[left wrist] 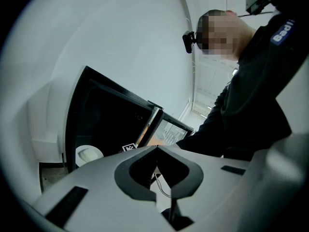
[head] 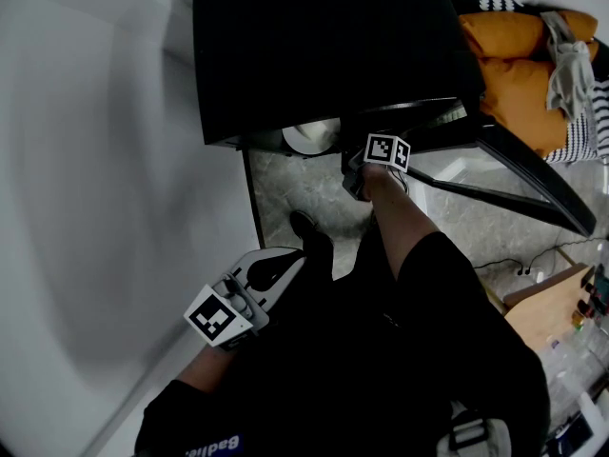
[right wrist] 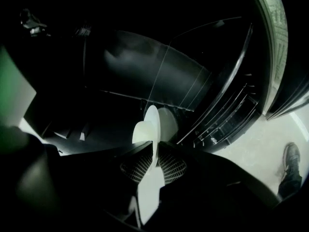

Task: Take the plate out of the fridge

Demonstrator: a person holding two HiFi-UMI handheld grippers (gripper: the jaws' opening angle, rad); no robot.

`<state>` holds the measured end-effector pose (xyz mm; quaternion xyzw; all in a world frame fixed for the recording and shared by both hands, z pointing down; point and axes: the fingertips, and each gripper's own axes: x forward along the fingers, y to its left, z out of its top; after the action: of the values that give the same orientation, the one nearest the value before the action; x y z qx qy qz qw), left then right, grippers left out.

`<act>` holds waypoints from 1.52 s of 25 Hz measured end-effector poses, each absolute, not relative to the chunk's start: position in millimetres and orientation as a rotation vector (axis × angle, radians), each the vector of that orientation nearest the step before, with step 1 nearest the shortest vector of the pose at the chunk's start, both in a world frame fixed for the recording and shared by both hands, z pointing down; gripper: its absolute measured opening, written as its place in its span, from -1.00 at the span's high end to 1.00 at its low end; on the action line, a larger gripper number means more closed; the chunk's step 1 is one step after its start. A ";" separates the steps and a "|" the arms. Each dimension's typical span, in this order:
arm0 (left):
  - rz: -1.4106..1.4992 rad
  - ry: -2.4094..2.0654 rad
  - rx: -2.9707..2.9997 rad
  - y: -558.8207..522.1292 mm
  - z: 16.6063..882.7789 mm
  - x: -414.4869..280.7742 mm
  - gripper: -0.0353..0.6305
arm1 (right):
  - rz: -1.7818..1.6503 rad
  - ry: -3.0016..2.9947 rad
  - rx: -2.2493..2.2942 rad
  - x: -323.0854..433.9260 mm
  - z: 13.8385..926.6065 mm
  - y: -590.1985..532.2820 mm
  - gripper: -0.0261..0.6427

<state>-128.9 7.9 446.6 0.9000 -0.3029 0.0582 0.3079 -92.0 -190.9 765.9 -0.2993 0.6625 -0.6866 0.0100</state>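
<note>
Upper middle of the head view: black fridge (head: pixel 324 36), door (head: pixel 519 165) swung open toward the right edge. White plate (head: pixel 310 138) shows just inside the fridge opening, at its lower edge, slightly left of centre. Right claw (right wrist: pixel 155 153) reaches into the fridge and is clamped on the plate rim; in the right gripper view the plate sits edge-on between the mesh pads (right wrist: pixel 170 167), with both pads pressed on it. The rest of the plate sticks out past the tips toward the dark fridge interior. Wire shelves (right wrist: pixel 227 120) are at right of that view.

Left claw (left wrist: pixel 157 148) hangs at lower left of the head view, well apart from the fridge. It is closed, tips touching, nothing gripped. The left gripper view shows the plate low in the fridge at its lower left.

Marble floor (head: pixel 304 184) lies under the fridge opening, with a black shoe (head: pixel 306 227) on it. White wall (head: pixel 95 160) fills the left of the frame. Orange cushions (head: pixel 514 65) are at upper right.
</note>
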 end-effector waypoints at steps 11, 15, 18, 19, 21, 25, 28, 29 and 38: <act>0.156 -0.798 2.375 7.6 447.5 -127.8 0.87 | -2.161 2.010 -0.956 -93.4 765.8 -198.5 0.85; 0.149 -0.804 2.379 6.4 444.7 -127.2 0.87 | -2.137 1.948 -0.914 -93.4 759.6 -196.4 0.87; 0.147 -0.804 2.383 6.4 443.0 -125.2 0.87 | -2.110 1.924 -0.897 -91.4 754.7 -194.0 0.88; 0.146 -0.804 2.383 6.7 442.4 -124.3 0.87 | -2.099 1.916 -0.894 -89.8 753.0 -193.4 0.88; 0.141 -0.806 2.385 6.8 440.6 -122.9 0.87 | -2.078 1.904 -0.892 -86.0 749.8 -191.9 0.87; 0.137 -0.809 2.393 5.5 435.6 -120.3 0.87 | -2.056 1.866 -0.900 -74.1 743.5 -188.7 0.87; 0.129 -0.815 2.400 4.1 429.9 -118.4 0.87 | -2.048 1.846 -0.910 -64.7 736.6 -182.5 0.87; 0.126 -0.817 2.402 3.5 428.2 -117.9 0.87 | -2.046 1.848 -0.911 -62.1 734.0 -180.1 0.87; 0.100 -0.817 2.416 -1.1 417.1 -108.9 0.87 | -2.019 1.877 -0.875 -50.6 715.2 -169.6 0.87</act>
<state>-108.9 -1.1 417.1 0.9057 -0.3064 0.0375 0.2905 -50.6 -169.6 715.2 -0.3003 0.6439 -0.6926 0.1244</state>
